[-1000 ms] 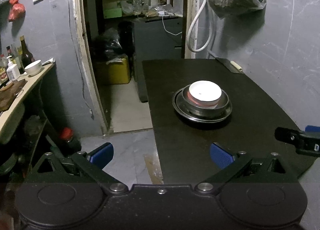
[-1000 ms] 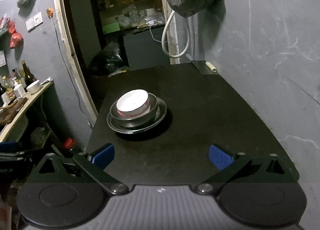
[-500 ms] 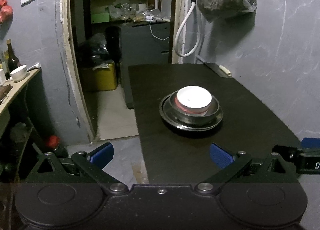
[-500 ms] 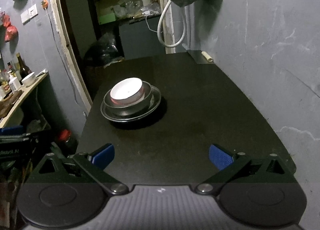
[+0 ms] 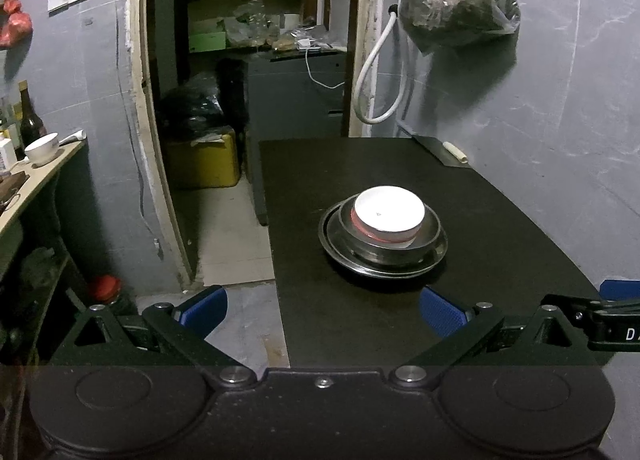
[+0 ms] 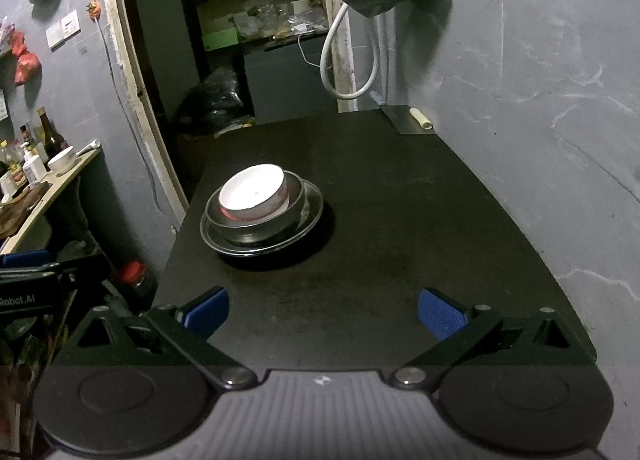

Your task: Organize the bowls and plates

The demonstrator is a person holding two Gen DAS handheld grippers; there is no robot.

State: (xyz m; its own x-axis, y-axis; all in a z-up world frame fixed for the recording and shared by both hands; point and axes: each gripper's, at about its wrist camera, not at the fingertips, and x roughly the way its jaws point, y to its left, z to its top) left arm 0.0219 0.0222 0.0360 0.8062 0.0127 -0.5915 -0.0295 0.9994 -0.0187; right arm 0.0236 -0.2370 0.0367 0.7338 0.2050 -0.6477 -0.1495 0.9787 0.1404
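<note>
On the black table stands one stack: a white bowl with a red outside nested in a steel bowl, which sits on a steel plate. My left gripper is open and empty, held back from the table's near left corner. My right gripper is open and empty over the table's near edge, well short of the stack. The right gripper's tip shows at the right of the left wrist view.
A cleaver with a pale handle lies at the table's far right by the grey wall. A side shelf at the left carries a white bowl and bottles. A doorway opens behind the table; a red-capped bottle stands on the floor.
Both grippers have drifted a little, so the stack shifts slightly in each view. Both stay open and empty, and the stack itself has not moved.
</note>
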